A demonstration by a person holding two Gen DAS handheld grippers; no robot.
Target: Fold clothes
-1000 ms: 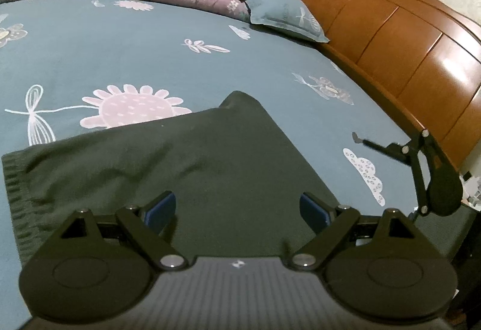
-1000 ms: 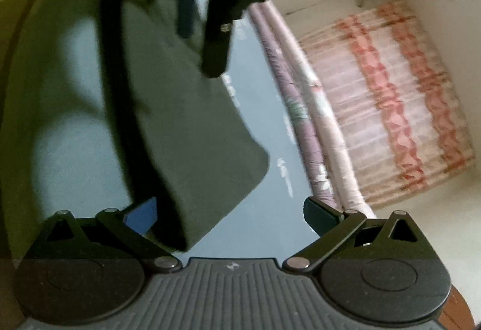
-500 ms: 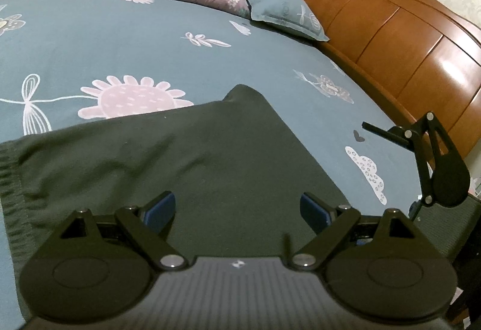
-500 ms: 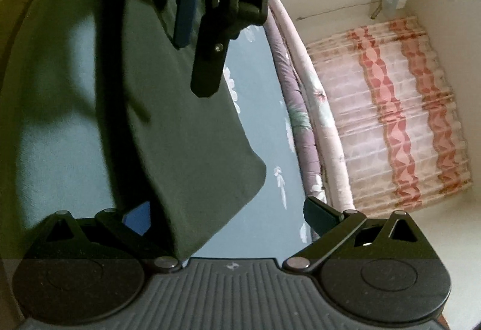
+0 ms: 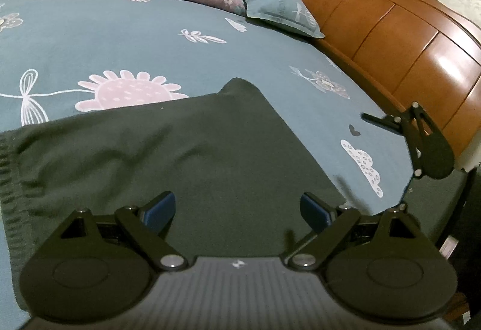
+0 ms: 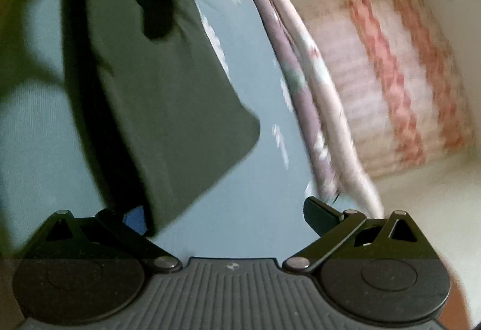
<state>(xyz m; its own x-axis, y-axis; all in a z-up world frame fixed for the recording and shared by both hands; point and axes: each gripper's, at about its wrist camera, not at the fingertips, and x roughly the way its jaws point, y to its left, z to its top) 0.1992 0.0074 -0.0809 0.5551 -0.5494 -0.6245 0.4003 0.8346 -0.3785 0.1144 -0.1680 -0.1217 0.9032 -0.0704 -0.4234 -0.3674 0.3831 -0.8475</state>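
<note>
The cloth (image 5: 186,155) is dark green and lies flat on the bed (image 5: 135,38). It looks soft and floppy, and I think it is light. It will bend and sag where I lift it, so it will not keep its shape by itself. One side has a ribbed band (image 5: 9,179). It looks thicker, so I think it gives a firmer hold. A corner (image 5: 243,86) or an edge is a good place to pinch, because the middle lies too flat to grab.

My left gripper (image 5: 237,206) hangs just over the near part of the cloth. Its two fingers are spread wide and hold nothing. The cloth runs away from it toward a big pink flower (image 5: 129,89) printed on the sheet.

My right gripper (image 6: 225,215) is at the other end, and its picture is blurry. Its fingers are spread wide too. A near edge of the cloth (image 6: 168,107) sits right by its left finger (image 6: 135,217) and hides part of it. I cannot tell if they touch. Nothing is pinched.

The cloth looks smooth with neat edges. I cannot tell if it is already folded up or needs one more fold.
</note>
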